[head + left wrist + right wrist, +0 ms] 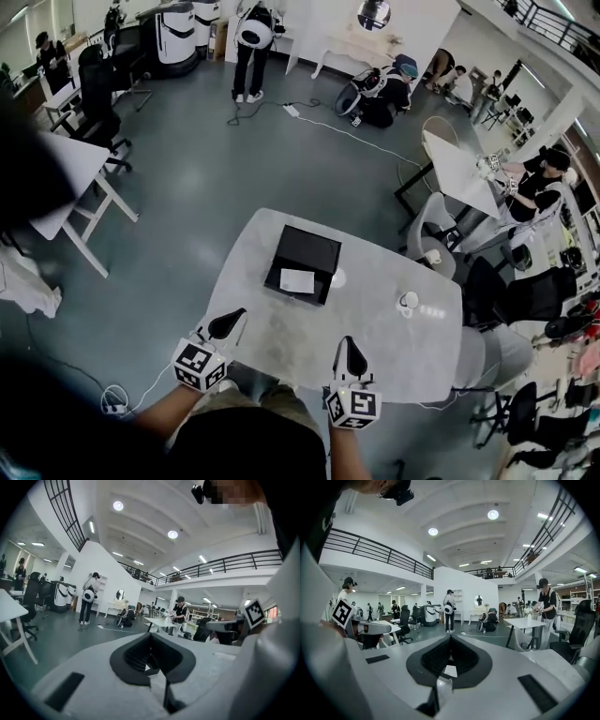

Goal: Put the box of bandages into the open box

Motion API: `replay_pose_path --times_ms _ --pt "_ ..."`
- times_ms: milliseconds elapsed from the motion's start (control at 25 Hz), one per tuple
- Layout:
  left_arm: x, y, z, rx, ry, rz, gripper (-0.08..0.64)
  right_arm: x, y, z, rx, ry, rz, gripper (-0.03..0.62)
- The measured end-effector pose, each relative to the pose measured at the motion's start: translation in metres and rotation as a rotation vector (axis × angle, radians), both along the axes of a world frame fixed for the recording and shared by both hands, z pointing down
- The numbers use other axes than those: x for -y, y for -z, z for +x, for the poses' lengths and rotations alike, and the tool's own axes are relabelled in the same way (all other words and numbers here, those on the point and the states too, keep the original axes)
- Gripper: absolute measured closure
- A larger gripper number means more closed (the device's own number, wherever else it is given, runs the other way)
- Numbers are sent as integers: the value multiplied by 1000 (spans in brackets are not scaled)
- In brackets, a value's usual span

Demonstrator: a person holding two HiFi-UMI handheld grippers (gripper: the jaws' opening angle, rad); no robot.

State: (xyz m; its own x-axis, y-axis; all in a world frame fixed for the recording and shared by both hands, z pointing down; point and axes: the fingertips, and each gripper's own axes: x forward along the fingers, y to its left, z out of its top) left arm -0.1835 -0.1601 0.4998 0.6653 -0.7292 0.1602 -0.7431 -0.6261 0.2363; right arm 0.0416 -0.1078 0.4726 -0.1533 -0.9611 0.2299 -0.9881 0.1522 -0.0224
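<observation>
Completion is judged reached: the bandage box (297,280) is seen lying inside the open box (309,246), at twelve o'clock on the table (403,361). Left gripper (236,316) and right gripper (348,345) are held at six o'clock, jaws together, empty

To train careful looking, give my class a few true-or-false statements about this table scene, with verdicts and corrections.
1. The black box stands on the table, ahead of both grippers. True.
2. The left gripper holds the white pack. False: its jaws are shut on nothing, and the white pack lies at the black box's near edge.
3. The right gripper has its jaws wide apart. False: they are together, with nothing between them.
4. A small white round object sits on the table to the right of the black box. True.
</observation>
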Motion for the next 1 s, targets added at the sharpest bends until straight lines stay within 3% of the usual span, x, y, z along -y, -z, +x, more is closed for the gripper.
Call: replay_pose_path --times_ms 240,640,1000 --pt "24 15 36 -20 -26 33 543 11 22 34 -4 -59 94 580" --pt "55 22 81 -5 -59 58 543 27 16 81 20 -125 95 580" --pt "58 16 108 21 -65 55 543 37 10 102 36 -105 93 580"
